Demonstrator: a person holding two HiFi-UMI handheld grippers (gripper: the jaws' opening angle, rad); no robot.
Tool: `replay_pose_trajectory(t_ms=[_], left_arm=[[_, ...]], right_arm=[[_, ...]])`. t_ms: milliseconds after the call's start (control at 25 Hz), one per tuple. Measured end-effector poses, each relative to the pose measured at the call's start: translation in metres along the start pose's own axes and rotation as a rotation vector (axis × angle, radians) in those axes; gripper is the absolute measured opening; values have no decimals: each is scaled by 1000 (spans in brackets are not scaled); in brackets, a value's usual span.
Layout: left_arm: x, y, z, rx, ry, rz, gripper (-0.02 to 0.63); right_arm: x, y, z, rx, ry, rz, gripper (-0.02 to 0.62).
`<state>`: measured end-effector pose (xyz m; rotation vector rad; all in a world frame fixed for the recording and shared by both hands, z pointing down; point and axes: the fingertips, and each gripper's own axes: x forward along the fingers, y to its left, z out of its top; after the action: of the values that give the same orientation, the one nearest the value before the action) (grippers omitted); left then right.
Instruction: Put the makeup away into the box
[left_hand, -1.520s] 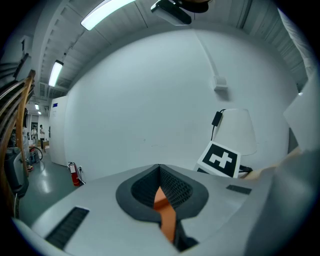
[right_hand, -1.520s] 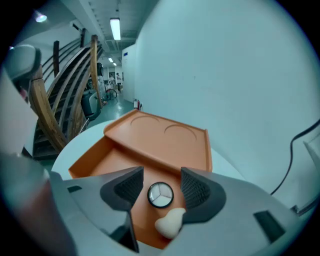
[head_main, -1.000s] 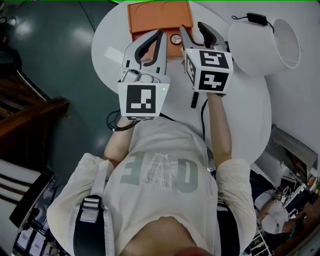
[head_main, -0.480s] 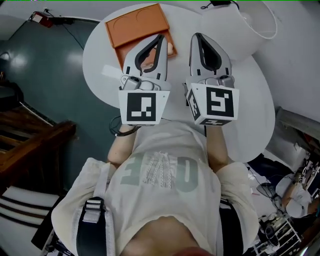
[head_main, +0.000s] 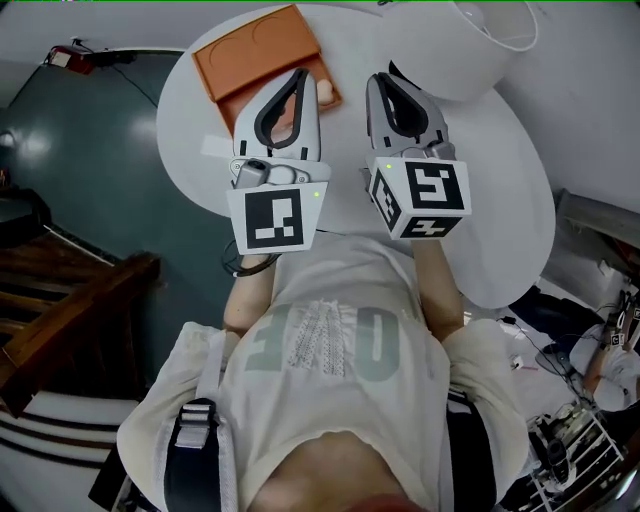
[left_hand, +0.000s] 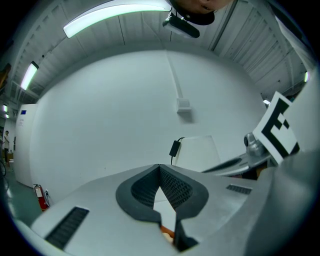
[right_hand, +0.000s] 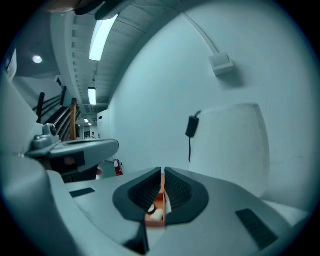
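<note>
Starting with the head view: locate the orange box (head_main: 250, 55) on the far left part of the white round table (head_main: 200, 120). Note the left gripper (head_main: 300, 73) overlapping the box's near edge in this view, and the right gripper (head_main: 379, 80) just beside it over bare tabletop, both pointing away from the person. Note one pale makeup item (head_main: 325, 92) at the box's near right corner, apparently inside the rim. No other loose makeup discernible on the table. Note the white shade (head_main: 470, 55) near, beyond the right gripper.

Left gripper view: read the jaw tips as touching, closed on nothing. Through the gap behind the tips, only tabletop and a sliver of orange box.

Right gripper view: read the jaws as pressed together to a thin slit, gripping nothing. Through the slit, sight the box wall and the pale item beyond, clear of the gripper. Note the inline switch (right_hand: 192, 126) hanging beside the shade.

Hazards, judged from this position:
- Avoid descending with jaws closed: risk of shoving the item or tipping the box instead of grasping.
- Keep the grippers apart: with spacing this tight, expect a clash on any sideways swing.
- Limit right-hand reach toward the far side: risk of toppling the shade or snagging its switch.
- Confirm the item's seating: if perched on the rim, liable to roll back onto the table.
</note>
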<state>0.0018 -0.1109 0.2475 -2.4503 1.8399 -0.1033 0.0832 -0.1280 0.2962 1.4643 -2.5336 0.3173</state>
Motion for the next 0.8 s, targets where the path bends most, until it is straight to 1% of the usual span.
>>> replay_pose_trajectory(t_ms=[40,80,120,160,240,320,360,440,520,600,800], left_arm=[[0,-1,-2,3,5,-5,8],[0,-2,-4,4,5,-9,8],[0,-3,-4,4,-1,-13,8],[0,-3,-5,7,-11,-18,8],[-3,-4,-9,28,-25,-33,8],[-6,-4,-16,43,-15,-44,8],[-8,-4,-19,43,-5,-47,8],[-10,-4,-26,45,15,-56,8],[-12,-5,-31,51,31,-71,8],[-12,-7,-37,50,44,-86,8],[-11,-9,-47,38,67,-109,8]], right_arm=[[0,-5,-18,31,48,-13,12],[1,-10,-38,56,104,-21,34],[1,-12,-60,78,169,-24,87],[1,-13,-84,102,242,-21,123],[-4,-11,-139,164,398,-8,135],[-16,-11,-191,207,538,-17,138],[-24,-13,-213,206,598,-34,138],[-41,-16,-246,167,698,-69,138],[-56,-15,-268,125,770,-81,138],[-65,-12,-282,114,814,-81,138],[-67,-4,-295,125,852,-85,138]])
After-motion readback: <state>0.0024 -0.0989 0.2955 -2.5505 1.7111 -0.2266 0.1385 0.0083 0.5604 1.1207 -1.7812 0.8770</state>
